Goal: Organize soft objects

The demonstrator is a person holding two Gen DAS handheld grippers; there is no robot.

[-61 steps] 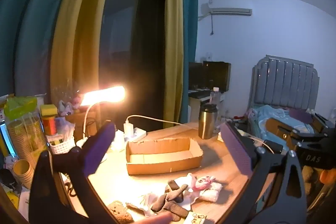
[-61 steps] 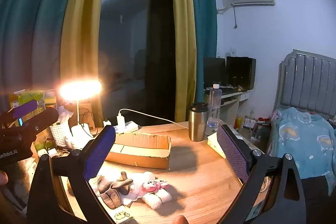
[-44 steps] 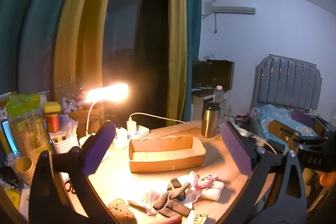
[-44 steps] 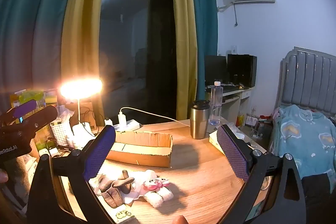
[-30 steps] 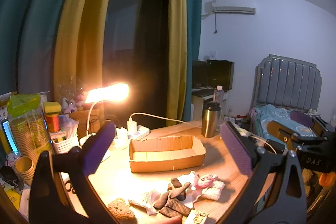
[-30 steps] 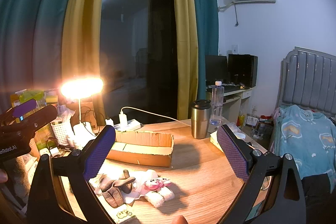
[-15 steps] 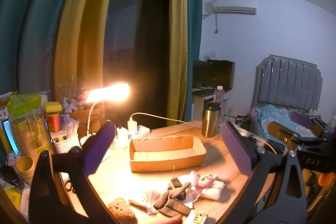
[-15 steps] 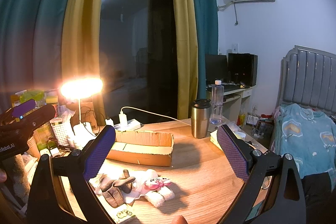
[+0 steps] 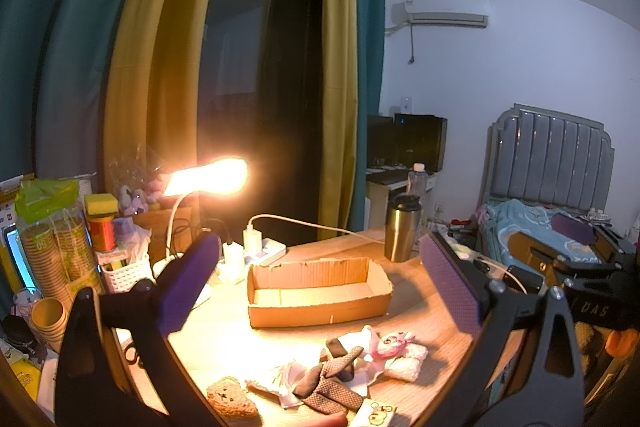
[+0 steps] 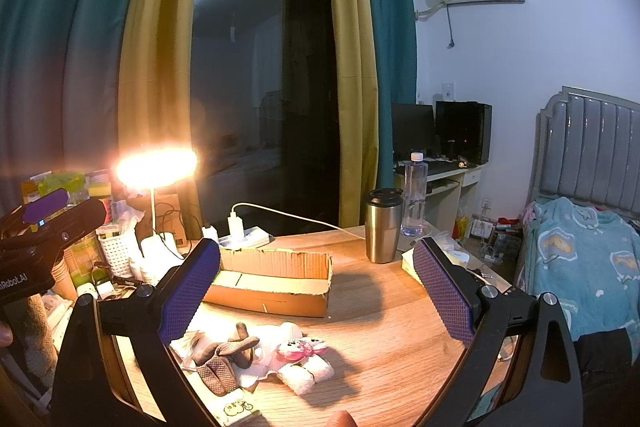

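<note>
An open cardboard box (image 9: 318,290) (image 10: 267,281) lies empty on the round wooden table (image 10: 384,323). In front of it sits a heap of soft things: dark brown socks (image 9: 332,381) (image 10: 222,357), a pink and white plush (image 9: 394,345) (image 10: 302,357) and white cloth. A small brown bear-shaped piece (image 9: 230,401) lies at the near left in the left wrist view. My left gripper (image 9: 318,287) is open, held above the table and short of the heap. My right gripper (image 10: 316,291) is open too, empty, also above the heap.
A lit desk lamp (image 9: 206,179) glares at the left. A steel tumbler (image 10: 383,225), a water bottle (image 10: 414,193) and a power strip with cable (image 10: 244,237) stand behind the box. Cups and baskets (image 9: 60,259) crowd the left edge. A bed (image 10: 580,255) lies to the right.
Both views have drifted slightly over two seconds, the cameras rising a little. The box and the soft things have not moved, and both grippers stay open.
</note>
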